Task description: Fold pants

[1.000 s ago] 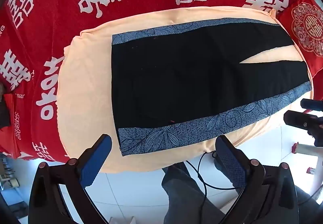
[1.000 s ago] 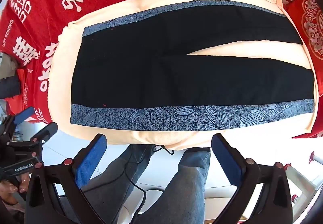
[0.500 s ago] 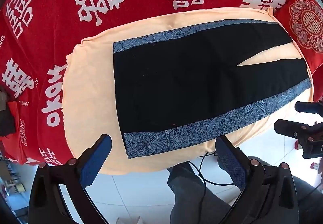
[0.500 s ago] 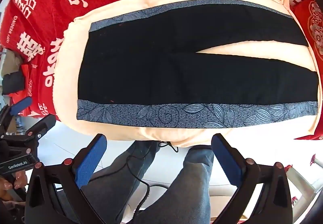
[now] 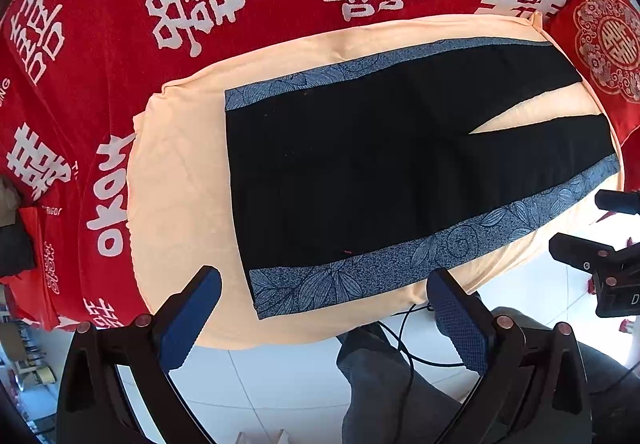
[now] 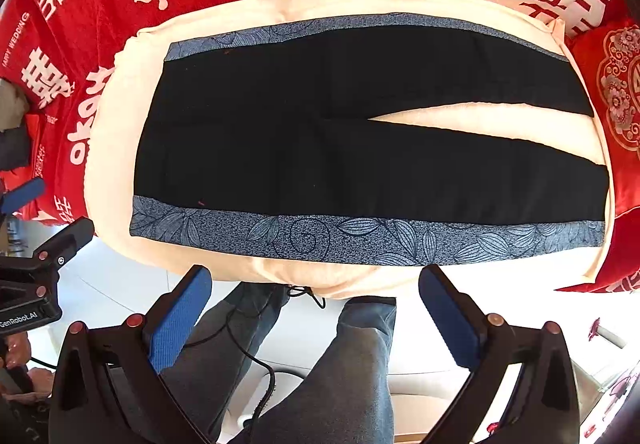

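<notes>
Pants lie flat and unfolded on a peach cloth over the red bedspread, waist to the left, legs splitting to the right, blue leaf-print bands along both outer edges. Left tongs hang released, nothing between them, just off the near edge by the waist. Right tongs are released too, empty, near the middle of the near band. A person's jeans show below.
</notes>
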Tool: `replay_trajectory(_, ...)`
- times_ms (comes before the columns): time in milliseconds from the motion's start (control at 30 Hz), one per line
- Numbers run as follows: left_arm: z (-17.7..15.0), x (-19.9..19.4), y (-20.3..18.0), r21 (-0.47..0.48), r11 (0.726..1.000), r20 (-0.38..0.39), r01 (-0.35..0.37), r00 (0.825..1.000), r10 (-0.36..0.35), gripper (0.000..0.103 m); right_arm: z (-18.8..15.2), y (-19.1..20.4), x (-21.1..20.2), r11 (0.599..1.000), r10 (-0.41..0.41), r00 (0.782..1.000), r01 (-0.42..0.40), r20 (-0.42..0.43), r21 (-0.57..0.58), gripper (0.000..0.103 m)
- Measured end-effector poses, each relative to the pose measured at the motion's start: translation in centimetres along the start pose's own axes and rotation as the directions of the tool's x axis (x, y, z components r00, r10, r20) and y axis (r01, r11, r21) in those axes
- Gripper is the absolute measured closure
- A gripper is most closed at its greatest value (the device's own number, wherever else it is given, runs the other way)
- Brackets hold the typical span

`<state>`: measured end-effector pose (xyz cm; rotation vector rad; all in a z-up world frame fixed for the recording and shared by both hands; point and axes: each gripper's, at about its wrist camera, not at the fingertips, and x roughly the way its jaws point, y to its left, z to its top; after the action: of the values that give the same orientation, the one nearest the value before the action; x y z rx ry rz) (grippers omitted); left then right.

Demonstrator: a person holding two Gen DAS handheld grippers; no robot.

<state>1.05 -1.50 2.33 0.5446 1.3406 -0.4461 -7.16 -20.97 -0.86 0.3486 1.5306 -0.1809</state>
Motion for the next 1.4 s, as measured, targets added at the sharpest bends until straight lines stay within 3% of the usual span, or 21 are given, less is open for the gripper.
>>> replay_trajectory(1400, 0.4, -1.0, -1.0, 0.027, 0.998, 0.042, -0.049, 0.998, 0.048, 0.000, 0.1, -0.9, -0.5, 1.000, -0.025, 1.000, 0.025, 0.009, 0.001, 0.000)
